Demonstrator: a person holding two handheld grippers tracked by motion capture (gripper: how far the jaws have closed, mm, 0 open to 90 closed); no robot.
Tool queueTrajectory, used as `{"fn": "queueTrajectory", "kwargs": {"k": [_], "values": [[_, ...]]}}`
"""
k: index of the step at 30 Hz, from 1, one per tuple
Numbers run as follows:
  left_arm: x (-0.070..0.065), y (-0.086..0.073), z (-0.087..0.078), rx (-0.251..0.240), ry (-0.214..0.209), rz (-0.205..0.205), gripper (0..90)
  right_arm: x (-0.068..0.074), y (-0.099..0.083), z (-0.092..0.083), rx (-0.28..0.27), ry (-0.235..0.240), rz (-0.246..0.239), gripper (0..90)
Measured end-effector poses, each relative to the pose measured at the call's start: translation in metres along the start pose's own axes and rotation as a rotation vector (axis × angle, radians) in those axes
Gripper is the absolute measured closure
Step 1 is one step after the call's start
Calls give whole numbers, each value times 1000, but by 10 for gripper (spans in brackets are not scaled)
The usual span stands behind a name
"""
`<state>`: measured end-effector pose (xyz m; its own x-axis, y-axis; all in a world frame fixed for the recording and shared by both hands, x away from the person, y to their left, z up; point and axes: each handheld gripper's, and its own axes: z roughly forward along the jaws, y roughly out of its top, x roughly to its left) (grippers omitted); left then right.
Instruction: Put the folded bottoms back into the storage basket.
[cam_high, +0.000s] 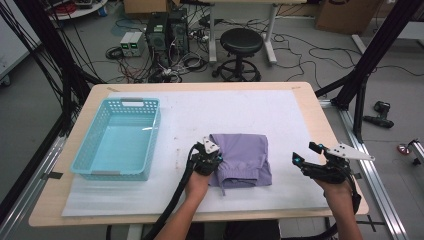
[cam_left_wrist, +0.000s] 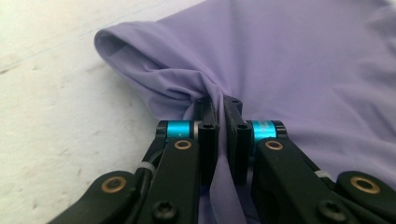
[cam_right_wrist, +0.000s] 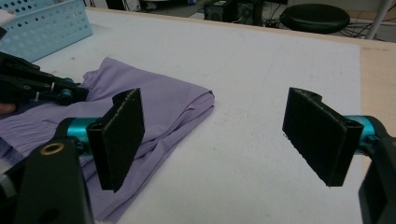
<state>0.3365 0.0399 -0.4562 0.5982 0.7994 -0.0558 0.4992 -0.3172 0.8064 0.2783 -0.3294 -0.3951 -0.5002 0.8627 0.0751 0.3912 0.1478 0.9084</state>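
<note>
My left gripper (cam_high: 210, 159) is pinching the folded purple garment (cam_high: 243, 159) at its near-left edge — in the left gripper view the two black jaws stand pressed almost together with a gathered pleat of the purple cloth (cam_left_wrist: 280, 70) caught between the pads. The fabric bunches into creases right at the jaw tips and fans out smooth beyond them; a rolled fold sits just to the left of the tips, lying on the white mat (cam_left_wrist: 51, 93).

My right gripper (cam_high: 307, 164) hangs to the right of the garment, apart from it, with its jaws spread wide and nothing between them. Looking along it, I see the two flat black pads (cam_right_wrist: 122, 135) standing well apart, bare white mat (cam_right_wrist: 252, 116) in the gap. The garment (cam_right_wrist: 163, 102) lies ahead and to the left of this gripper, its stacked folded layers facing the left pad, and beyond the cloth I can make out the left gripper (cam_right_wrist: 70, 94) biting into the far side of it.

From above, the garment rests on the mat near the front middle of the table (cam_high: 310, 100), directly ahead of my left gripper and between the two tools. A light blue perforated basket (cam_high: 120, 140) stands well to the left of the left gripper — clear of the cloth.
</note>
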Motion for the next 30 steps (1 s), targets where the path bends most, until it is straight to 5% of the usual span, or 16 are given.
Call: {"fn": "queueTrajectory", "kwargs": {"k": [5,13,22,30], "values": [[6,7,-11,-116,-110,-12,856,-3,-1,-2,-4,-6,11,209],[16,29,-36,-283,-224,-6,856,-4,-1,-4,-8,-10,15,209],[19,55,-60,-380,-304,50,857,-5,-1,-5,-14,-14,16,209],[35,70,-85,-437,-307,81,857,-4,-1,-4,-15,-11,12,209]]}}
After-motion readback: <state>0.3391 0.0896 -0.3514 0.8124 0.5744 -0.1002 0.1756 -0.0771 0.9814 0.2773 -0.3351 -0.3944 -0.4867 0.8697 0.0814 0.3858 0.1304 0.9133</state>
